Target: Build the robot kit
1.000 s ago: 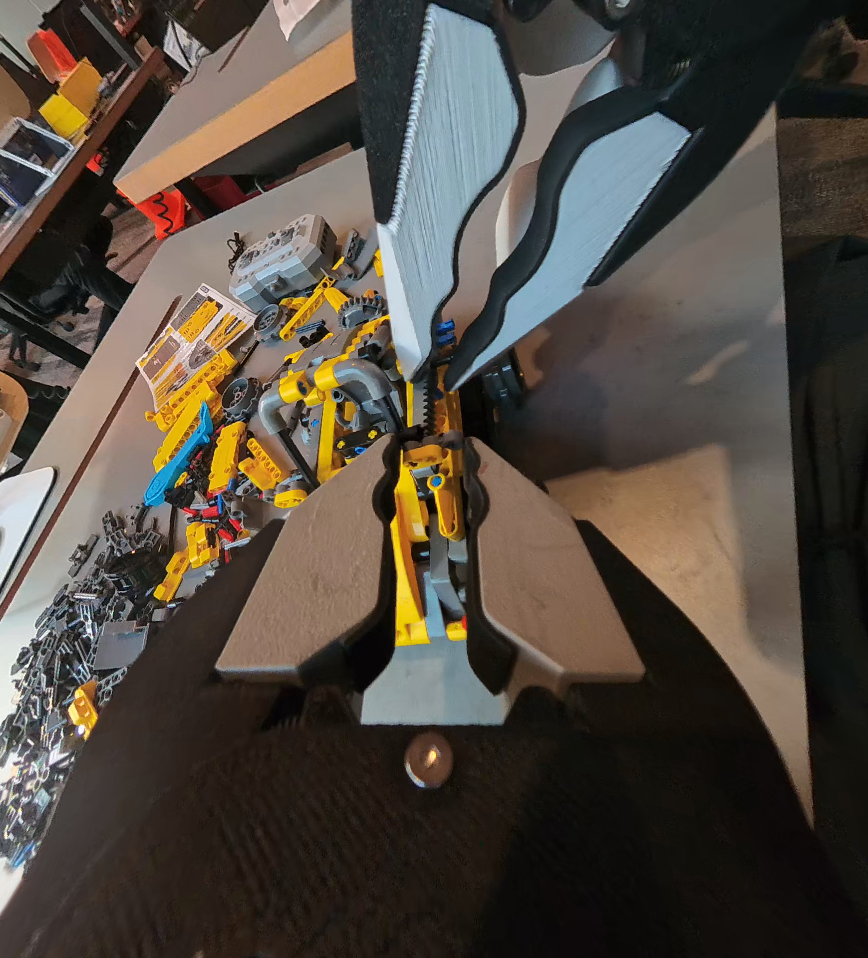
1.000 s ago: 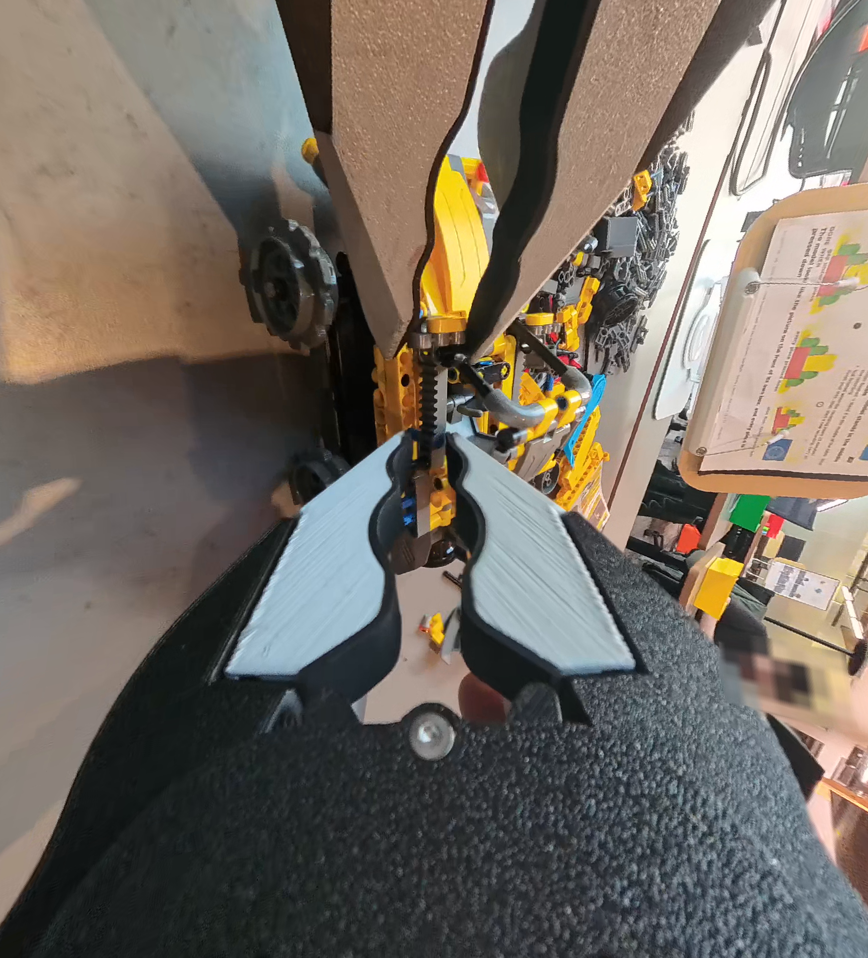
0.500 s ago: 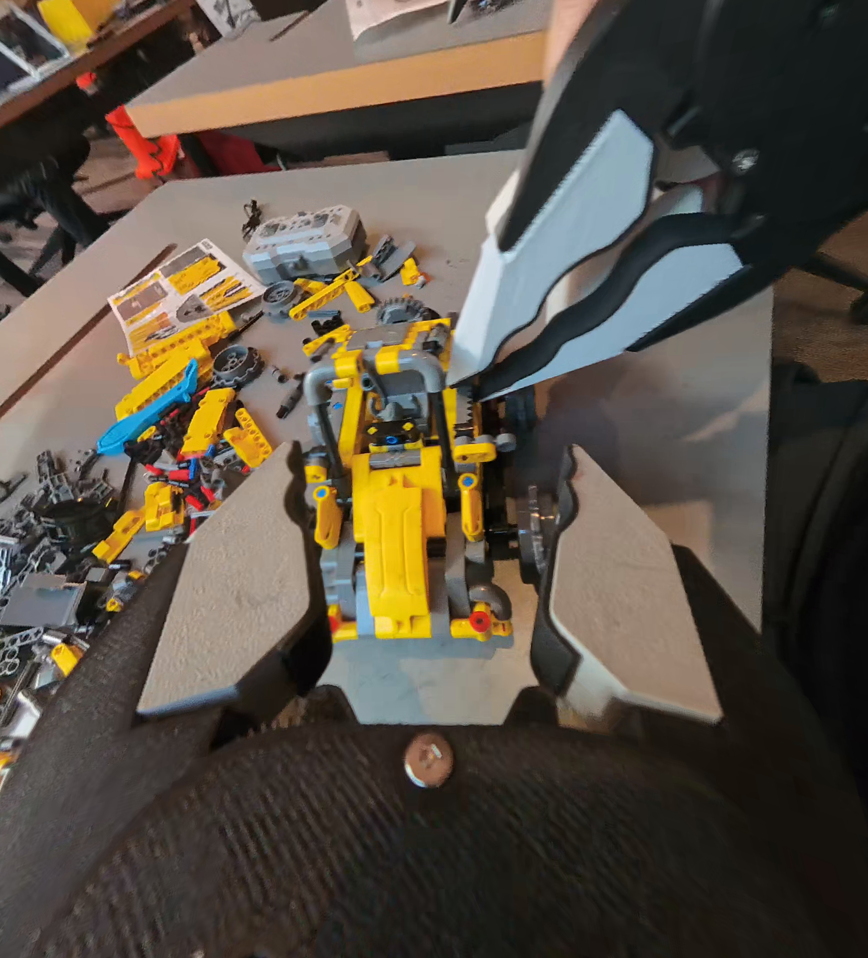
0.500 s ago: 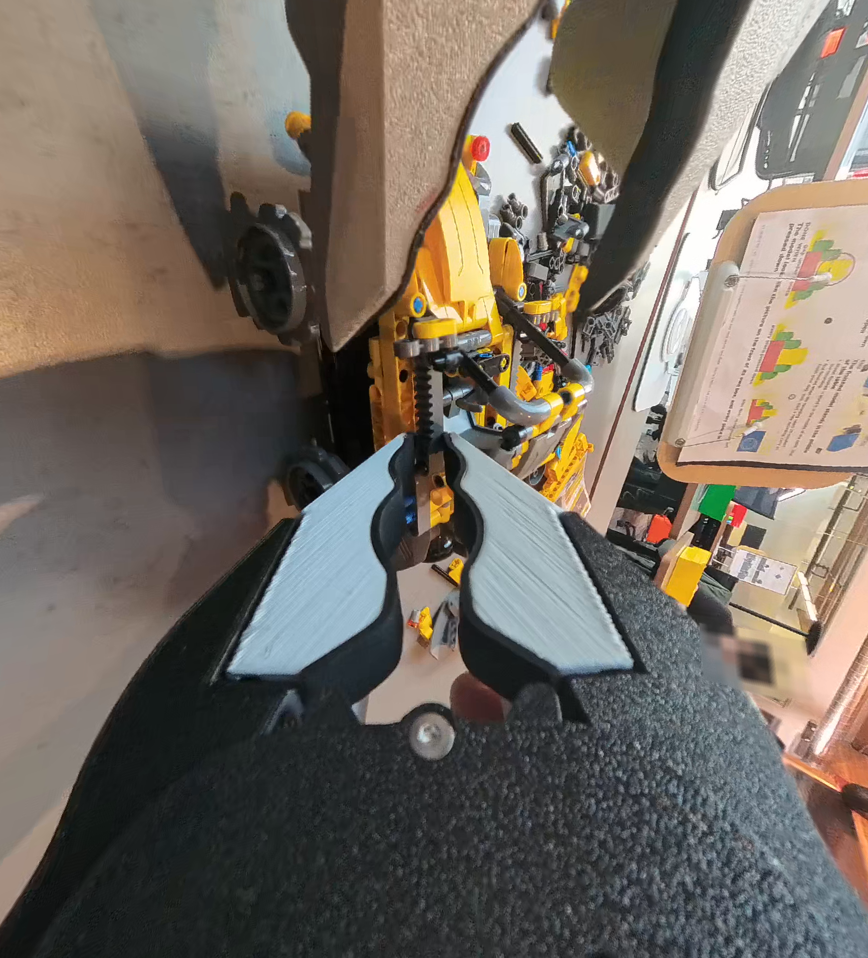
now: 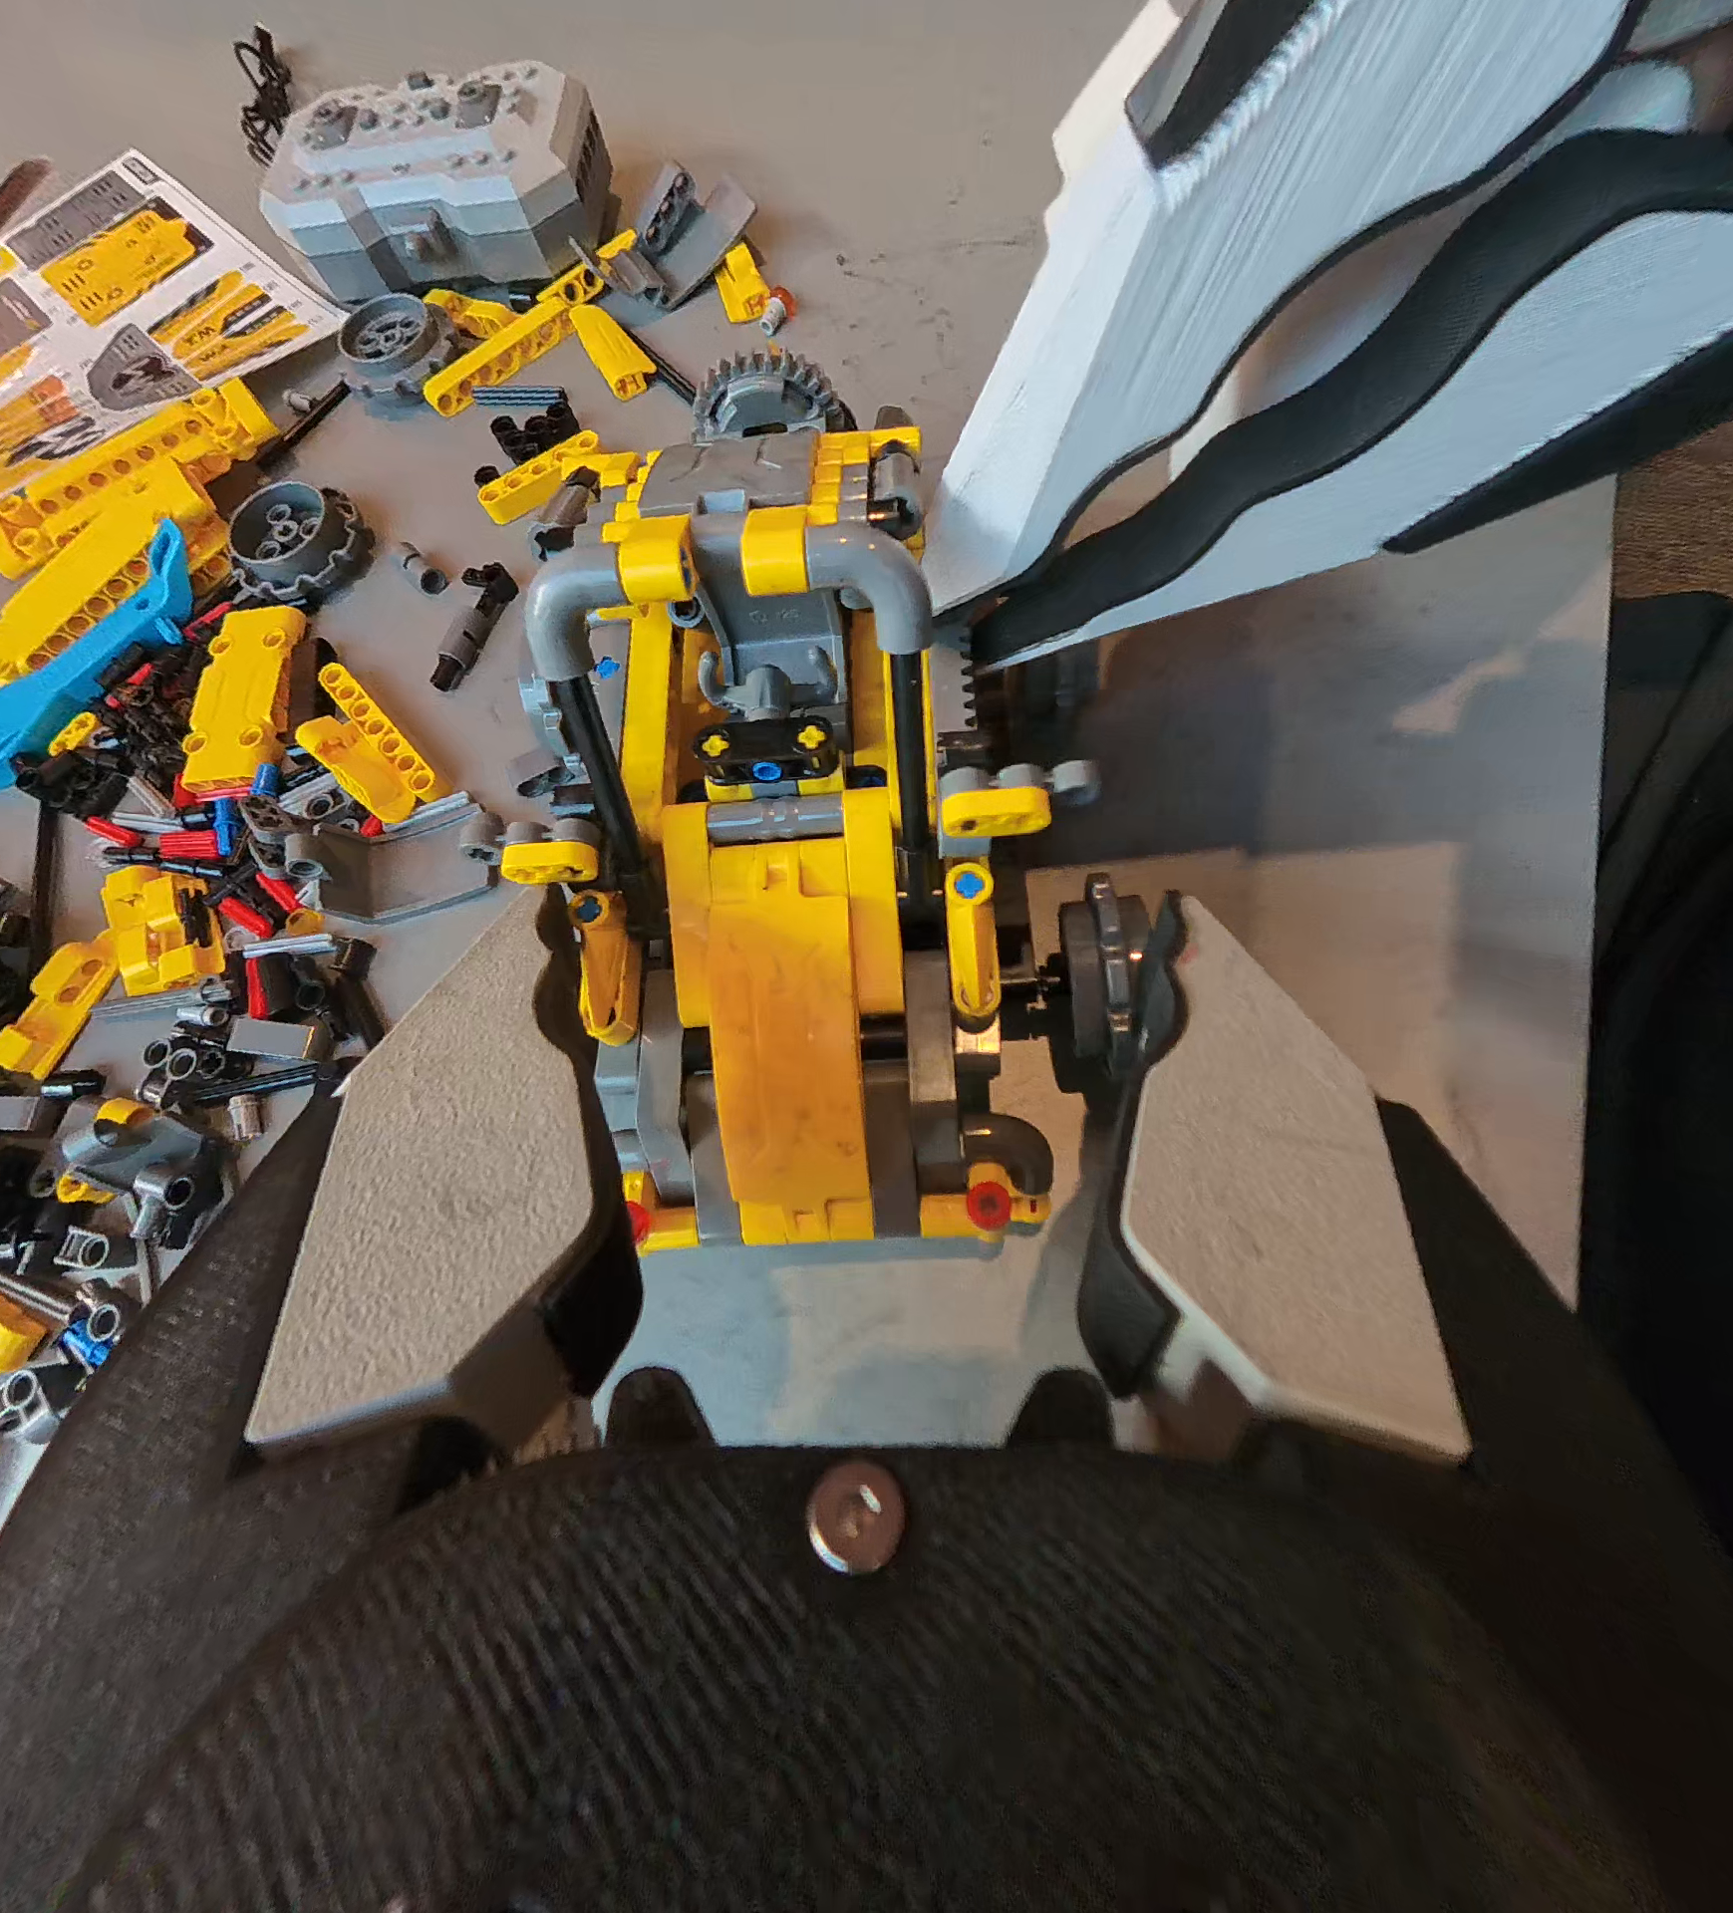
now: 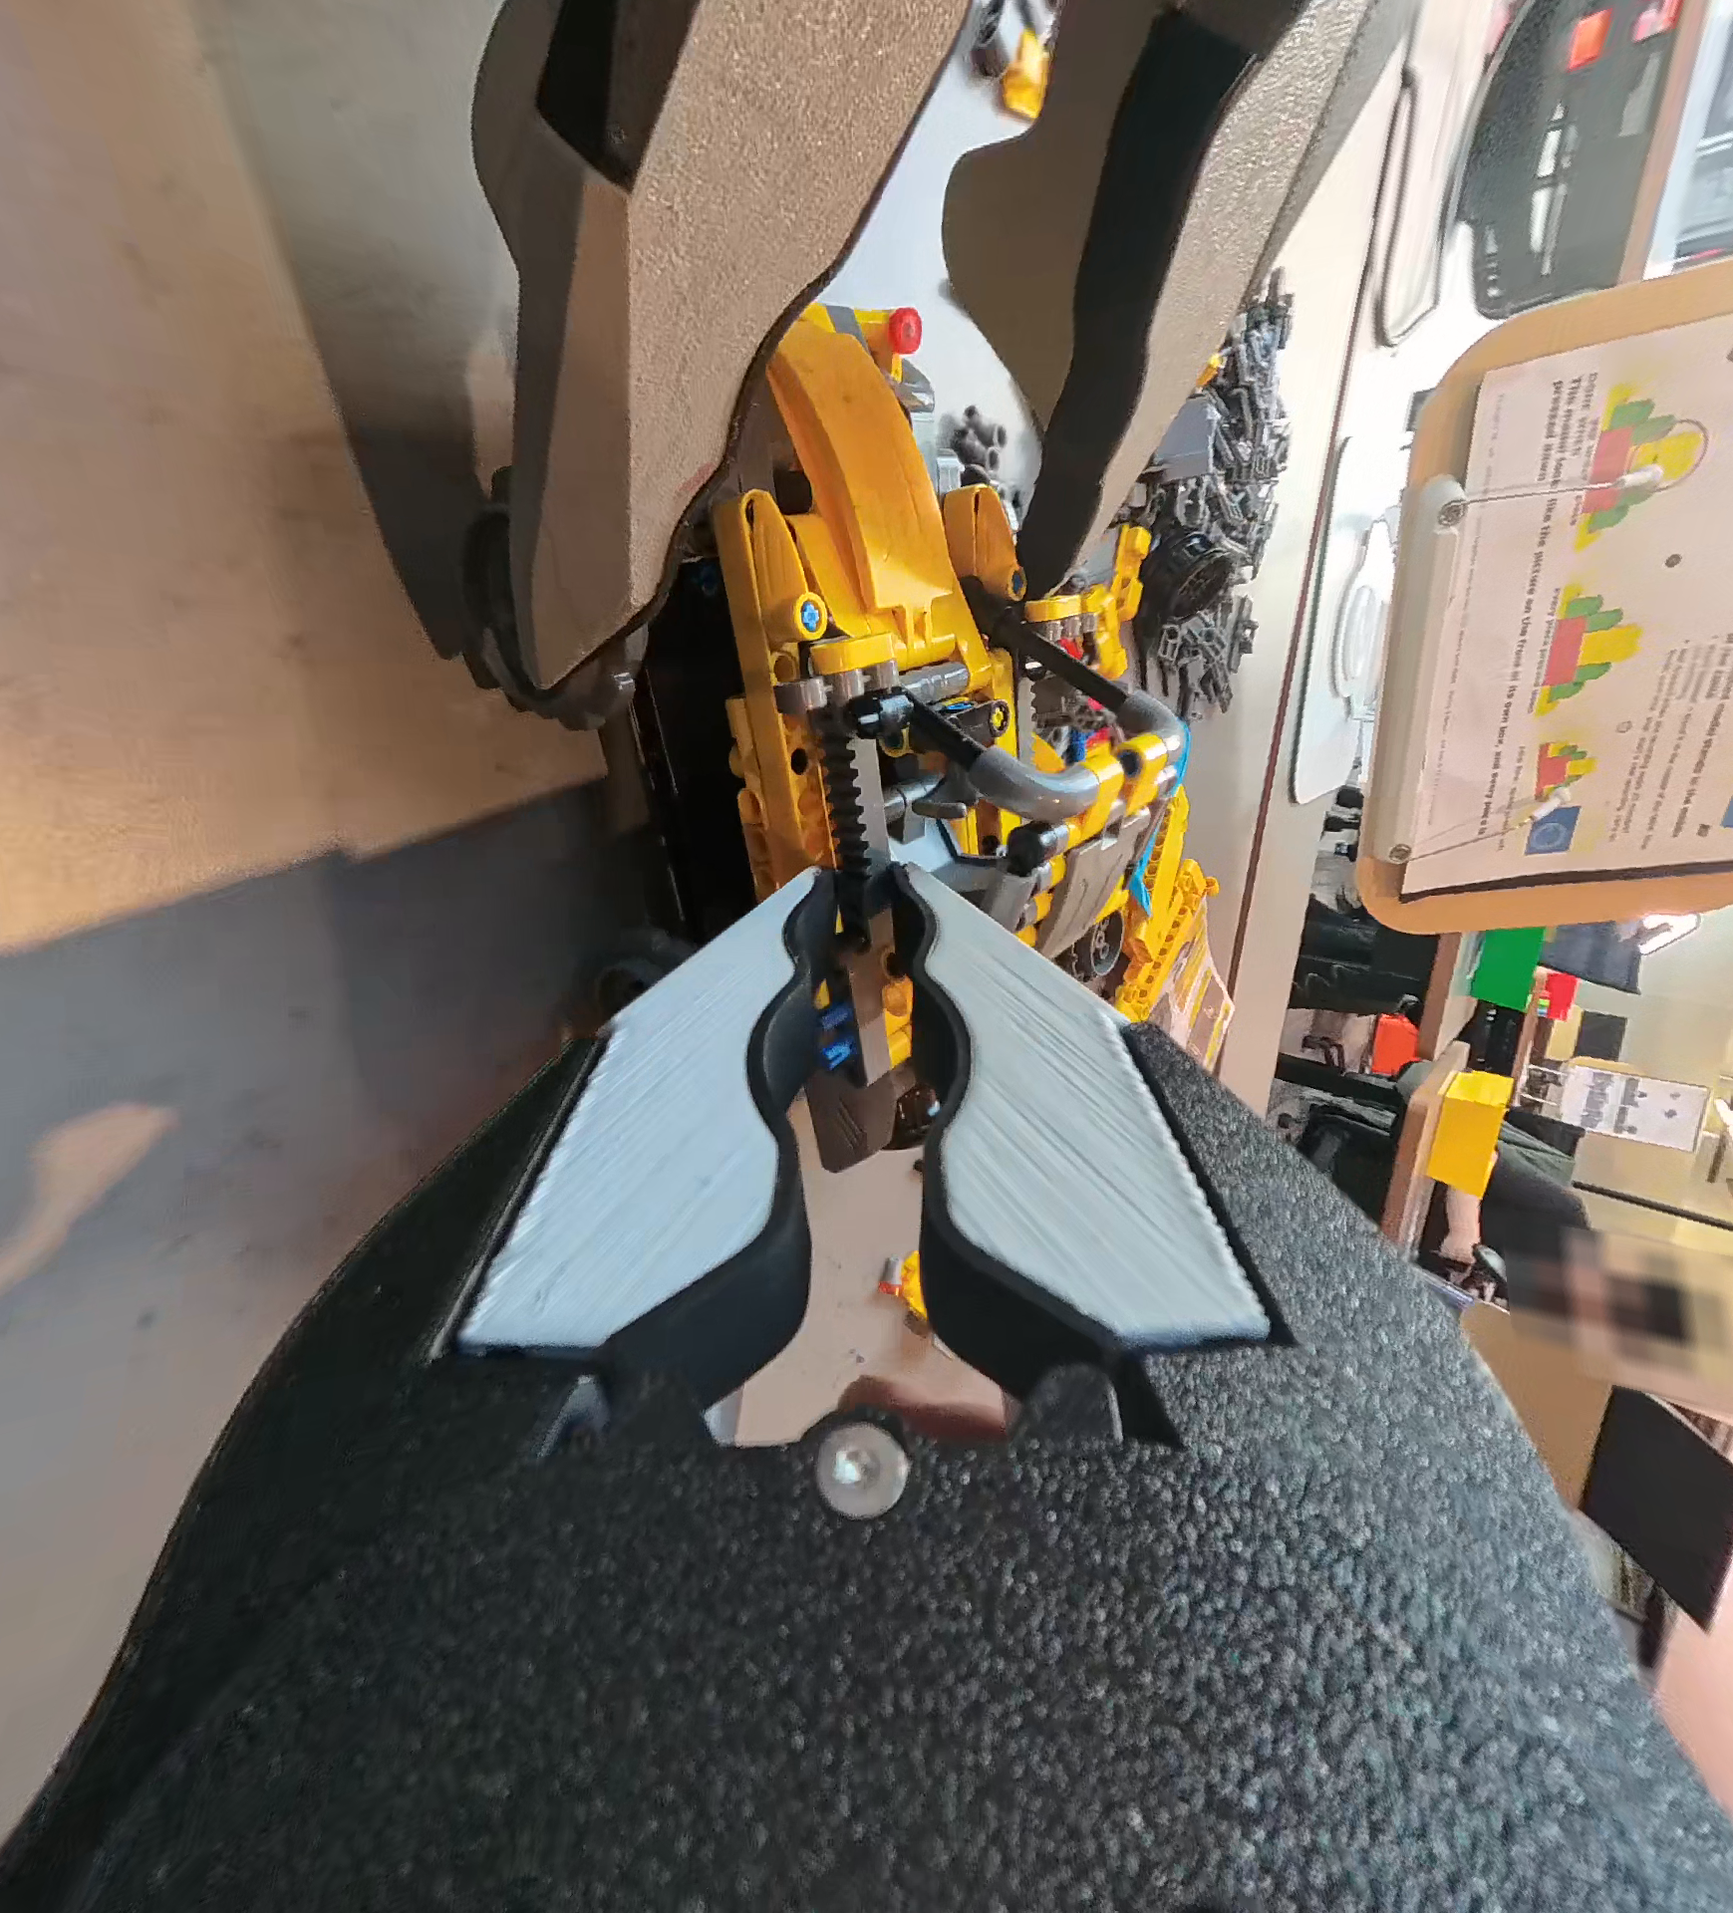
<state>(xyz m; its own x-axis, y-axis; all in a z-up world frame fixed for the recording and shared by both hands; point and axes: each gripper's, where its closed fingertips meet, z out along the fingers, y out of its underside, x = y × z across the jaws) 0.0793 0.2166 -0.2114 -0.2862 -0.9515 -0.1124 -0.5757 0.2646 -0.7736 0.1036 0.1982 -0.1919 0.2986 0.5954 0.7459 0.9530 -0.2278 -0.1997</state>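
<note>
A yellow and grey brick vehicle model (image 5: 779,983) lies on the grey table (image 5: 1307,725). My left gripper (image 5: 857,911) is open wide, with a grey finger on each side of the model's rear. Its right finger rests against a grey toothed wheel (image 5: 1100,973) on the model's side. My right gripper (image 6: 862,880), white with black pads, is shut on the black toothed rack (image 6: 846,797) at the model's (image 6: 862,538) far right side. It also shows in the left wrist view (image 5: 960,621). The left gripper (image 6: 810,621) shows open at the top of the right wrist view.
Loose yellow, black and grey parts (image 5: 168,880) cover the table to the left, with a blue piece (image 5: 65,673), a grey box (image 5: 427,176) and a sticker sheet (image 5: 65,300). The table edge (image 5: 1602,932) runs close on the right. A board with a printed sheet (image 6: 1618,621) stands beyond. The left gripper's tips are roughly 5 centimetres from the right gripper's.
My left gripper has opened from a shut grip on the model to wide open and now looks down on it. My right gripper has stayed shut on the rack.
</note>
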